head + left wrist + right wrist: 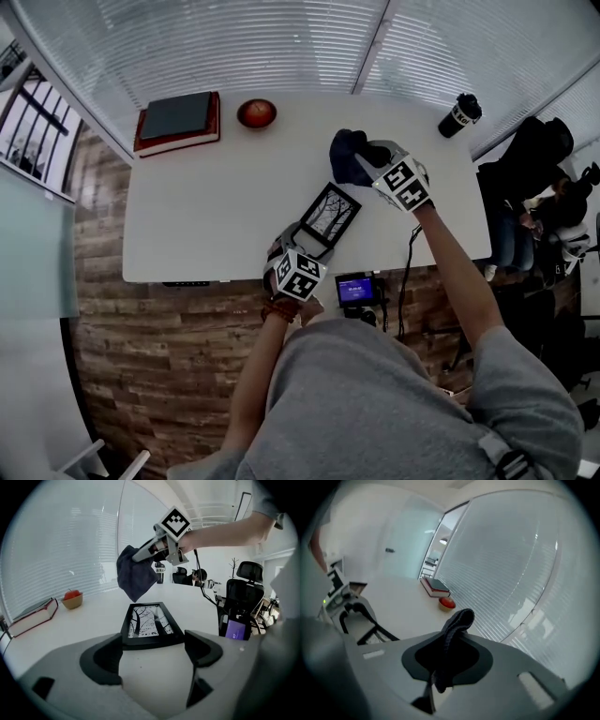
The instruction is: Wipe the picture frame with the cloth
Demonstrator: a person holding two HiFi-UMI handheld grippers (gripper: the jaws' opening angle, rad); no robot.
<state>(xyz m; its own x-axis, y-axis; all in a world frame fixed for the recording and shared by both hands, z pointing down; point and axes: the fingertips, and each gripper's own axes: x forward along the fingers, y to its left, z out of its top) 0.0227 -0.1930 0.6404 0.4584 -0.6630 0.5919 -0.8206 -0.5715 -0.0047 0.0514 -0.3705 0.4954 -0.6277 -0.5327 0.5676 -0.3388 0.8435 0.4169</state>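
A black picture frame (329, 215) with a tree print lies flat on the white table (206, 206). My left gripper (302, 249) is at its near end, and in the left gripper view the jaws sit snug against both sides of the frame's (151, 624) near edge. My right gripper (373, 157) hovers beyond the frame's far end, shut on a dark blue cloth (348, 156). The cloth (135, 576) hangs in the air above the frame, apart from it. In the right gripper view the cloth (452, 644) is bunched between the jaws.
At the table's far left lies a red book (177, 121), with a bowl holding an apple (256, 112) beside it. A black cup (459, 114) stands at the far right corner. A small device with a lit screen (355, 290) hangs off the near edge. Office chairs (539, 150) stand to the right.
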